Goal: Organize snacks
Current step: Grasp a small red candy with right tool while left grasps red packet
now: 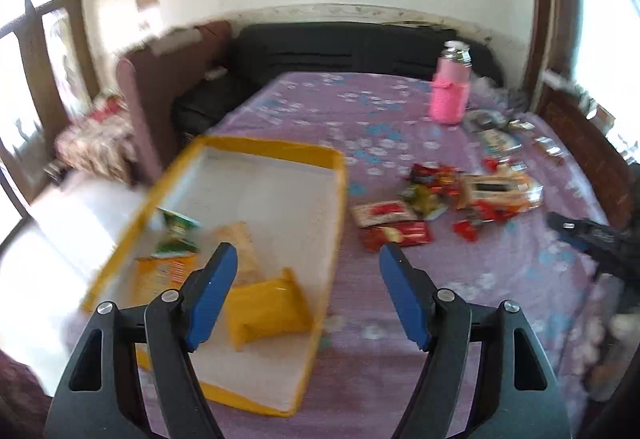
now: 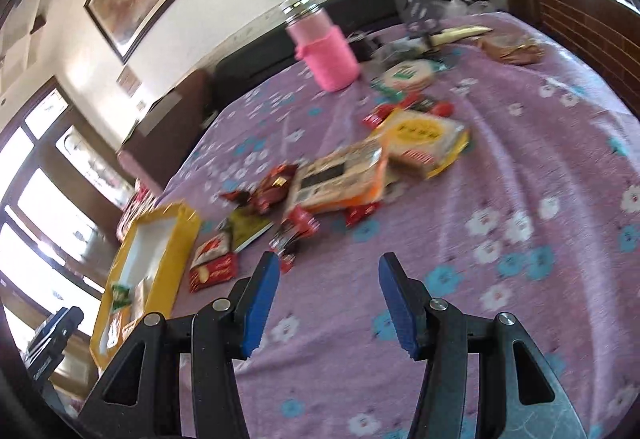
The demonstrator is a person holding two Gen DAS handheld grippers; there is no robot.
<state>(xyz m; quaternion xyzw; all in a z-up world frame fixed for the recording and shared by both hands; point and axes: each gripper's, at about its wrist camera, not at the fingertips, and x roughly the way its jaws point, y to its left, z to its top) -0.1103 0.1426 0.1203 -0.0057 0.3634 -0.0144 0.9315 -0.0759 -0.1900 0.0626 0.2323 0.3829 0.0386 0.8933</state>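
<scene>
A yellow-rimmed white tray (image 1: 280,151) lies on the purple flowered cloth at the left. It holds a yellow packet (image 1: 268,311), a green packet (image 1: 176,235) and an orange packet (image 1: 164,271). My left gripper (image 1: 308,259) is open and empty, over the tray's right edge above the yellow packet. A pile of snack packets (image 1: 460,195) lies to the right; two red packets (image 1: 394,225) lie nearest the tray. My right gripper (image 2: 328,263) is open and empty above the cloth, just in front of the pile (image 2: 340,179). The tray (image 2: 120,263) also shows in the right wrist view, at the left.
A pink-sleeved bottle (image 1: 450,91) (image 2: 324,47) stands at the back of the table, with cluttered items (image 2: 408,75) beside it. A black sofa (image 1: 340,47) runs behind the table. A brown cabinet (image 1: 144,111) stands at the left. The right gripper's body (image 1: 596,239) shows at the right.
</scene>
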